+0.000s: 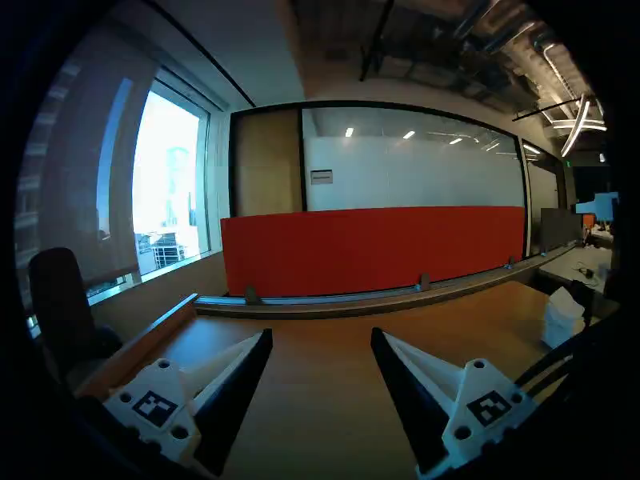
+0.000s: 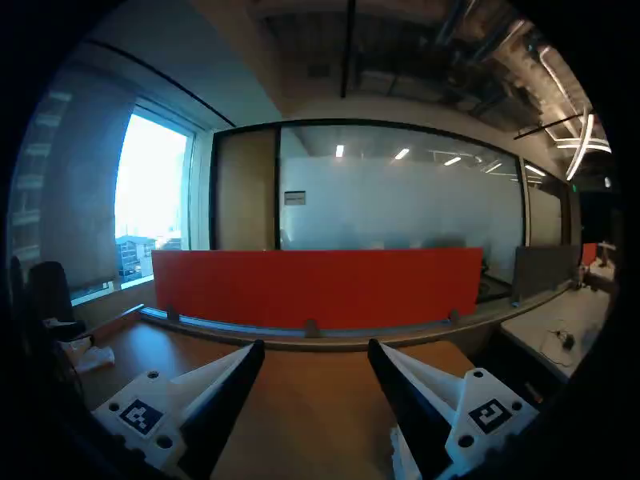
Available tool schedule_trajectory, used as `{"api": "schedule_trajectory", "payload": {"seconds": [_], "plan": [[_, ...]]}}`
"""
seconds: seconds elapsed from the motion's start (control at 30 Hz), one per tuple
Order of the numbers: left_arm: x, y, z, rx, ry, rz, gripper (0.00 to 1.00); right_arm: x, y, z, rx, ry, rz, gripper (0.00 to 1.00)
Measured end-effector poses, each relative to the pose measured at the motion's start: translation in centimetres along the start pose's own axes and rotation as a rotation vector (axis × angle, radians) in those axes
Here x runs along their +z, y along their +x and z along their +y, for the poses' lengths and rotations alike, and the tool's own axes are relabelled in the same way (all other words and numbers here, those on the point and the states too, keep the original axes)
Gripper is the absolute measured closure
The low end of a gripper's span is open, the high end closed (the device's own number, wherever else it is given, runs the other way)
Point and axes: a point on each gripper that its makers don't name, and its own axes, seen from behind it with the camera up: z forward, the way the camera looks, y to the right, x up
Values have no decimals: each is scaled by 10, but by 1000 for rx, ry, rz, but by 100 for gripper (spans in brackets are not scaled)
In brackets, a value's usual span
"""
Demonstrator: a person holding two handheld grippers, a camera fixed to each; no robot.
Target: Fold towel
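Note:
My left gripper (image 1: pixel 321 336) stands open above a brown wooden desk (image 1: pixel 320 400), with nothing between its fingers. A white crumpled thing (image 1: pixel 563 317), perhaps cloth, sits at the desk's right side; I cannot tell whether it is the towel. My right gripper (image 2: pixel 315 346) is open too, held over the same kind of desk (image 2: pixel 304 416) with nothing in it. A white crumpled item (image 2: pixel 86 357) lies at the far left of the right gripper view. No flat towel lies in front of either gripper.
A red divider panel (image 1: pixel 372 248) runs along the desk's far edge, with a glass wall behind it. A dark chair (image 1: pixel 60 308) stands at the left by the window. Another grey desk (image 2: pixel 560 328) with small items lies to the right.

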Motion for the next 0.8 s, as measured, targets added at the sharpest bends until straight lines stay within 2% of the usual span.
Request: {"api": "schedule_trajectory", "payload": {"seconds": [0.27,0.5,0.8], "plan": [[-1,-24,-2,-5,-4,22,9,-1,-6,-9,-5,-2,-5,0],[4,-57,-13,-4,-1,34,9,3,-26,-20,-21,0,-12,0],[11,-102,-21,-10,5,42,9,6,-62,-31,-35,1,-22,0]]}}
